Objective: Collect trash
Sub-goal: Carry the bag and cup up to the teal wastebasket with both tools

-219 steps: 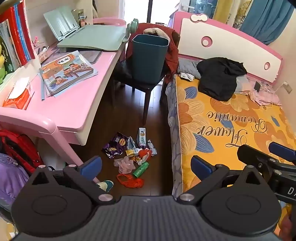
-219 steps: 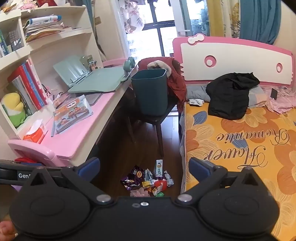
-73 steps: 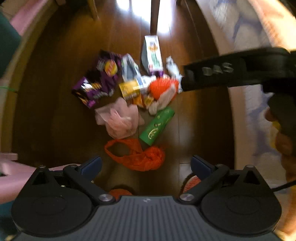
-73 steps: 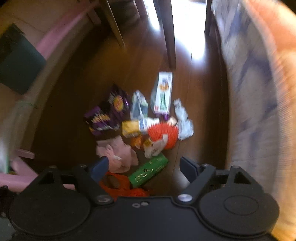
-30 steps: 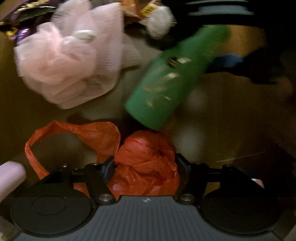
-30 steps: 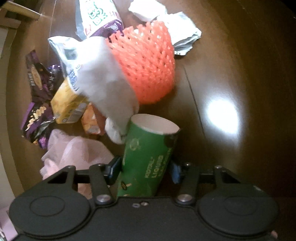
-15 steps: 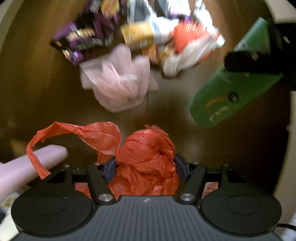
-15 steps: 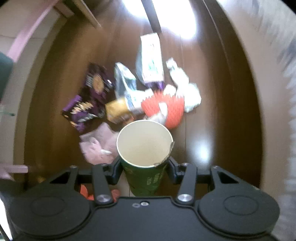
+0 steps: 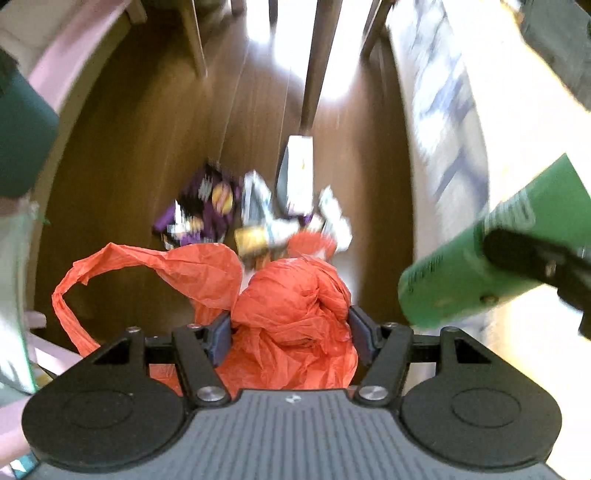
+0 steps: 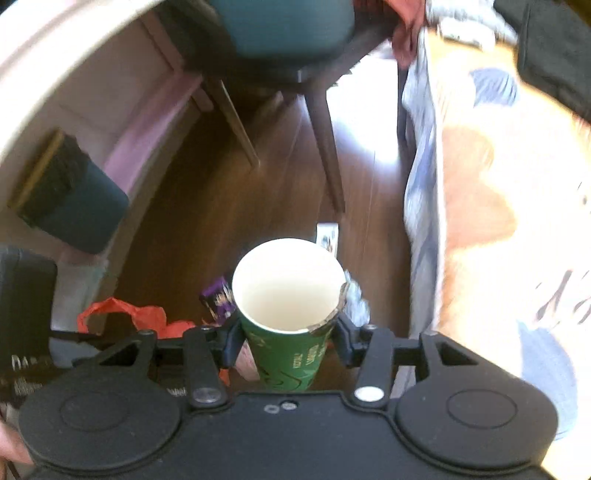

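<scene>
My left gripper (image 9: 290, 334) is shut on a crumpled orange plastic bag (image 9: 291, 306) and holds it above the floor; a loose handle loops out to the left. My right gripper (image 10: 288, 338) is shut on a green paper cup (image 10: 286, 314), its white mouth facing the camera, rim torn. The cup also shows at the right of the left wrist view (image 9: 480, 254). Below lie a purple snack wrapper (image 9: 201, 206), a white carton (image 9: 295, 173), an orange foam net (image 9: 310, 242) and crumpled paper. A dark teal bin (image 10: 284, 22) stands on a chair above.
The wooden floor runs between the pink desk (image 9: 70, 62) on the left and the bed (image 10: 498, 184) with an orange flowered cover on the right. Chair legs (image 9: 314, 62) stand beyond the trash. A dark box (image 10: 70, 206) sits under the desk.
Both grippers have risen from the floor with the bag and the cup; the trash pile looks smaller and farther. The right view now reaches the chair and bin.
</scene>
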`<action>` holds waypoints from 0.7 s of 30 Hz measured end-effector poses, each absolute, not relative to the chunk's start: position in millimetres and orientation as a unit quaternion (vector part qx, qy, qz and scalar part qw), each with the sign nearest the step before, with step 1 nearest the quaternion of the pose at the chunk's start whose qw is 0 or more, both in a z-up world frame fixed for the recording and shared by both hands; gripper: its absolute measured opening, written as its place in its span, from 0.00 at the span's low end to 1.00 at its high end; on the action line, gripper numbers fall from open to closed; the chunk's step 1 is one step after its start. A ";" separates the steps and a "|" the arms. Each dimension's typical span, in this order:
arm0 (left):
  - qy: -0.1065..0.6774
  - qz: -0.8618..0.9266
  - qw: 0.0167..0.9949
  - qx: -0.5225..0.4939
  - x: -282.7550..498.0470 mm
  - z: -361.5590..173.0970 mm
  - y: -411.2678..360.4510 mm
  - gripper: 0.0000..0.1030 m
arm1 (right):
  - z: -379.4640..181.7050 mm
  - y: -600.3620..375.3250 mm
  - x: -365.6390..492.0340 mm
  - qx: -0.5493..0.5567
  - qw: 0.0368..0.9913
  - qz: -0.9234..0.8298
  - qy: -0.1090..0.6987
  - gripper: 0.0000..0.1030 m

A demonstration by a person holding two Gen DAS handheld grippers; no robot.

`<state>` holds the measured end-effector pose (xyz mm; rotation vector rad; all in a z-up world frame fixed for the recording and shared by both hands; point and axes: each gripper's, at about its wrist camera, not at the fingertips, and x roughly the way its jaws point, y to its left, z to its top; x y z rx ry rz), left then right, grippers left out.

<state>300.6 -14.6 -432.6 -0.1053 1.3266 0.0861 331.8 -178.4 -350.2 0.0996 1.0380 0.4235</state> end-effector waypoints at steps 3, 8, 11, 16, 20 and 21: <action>0.591 0.041 0.805 -0.045 311.8 -378.4 -23.4 0.62 | -306.9 -187.9 339.8 0.041 0.857 0.210 0.470 0.47; 0.547 0.040 0.834 -0.058 330.3 -290.7 -33.2 0.62 | -235.8 -199.3 348.7 0.035 0.872 0.223 0.435 0.47; 0.520 0.036 0.851 -0.067 339.3 -248.6 -36.0 0.62 | -197.8 -204.5 358.2 0.028 0.881 0.226 0.414 0.47; 0.485 0.027 0.870 -0.086 361.4 -186.9 -36.2 0.62 | -148.8 -215.3 370.0 0.015 0.899 0.227 0.374 0.47; 0.458 0.010 0.882 -0.109 385.5 -150.6 -31.7 0.62 | -120.1 -216.2 384.7 0.006 0.911 0.217 0.352 0.47; 0.451 0.007 0.886 -0.111 392.8 -142.7 -30.0 0.62 | -113.4 -215.5 390.8 0.004 0.913 0.214 0.346 0.47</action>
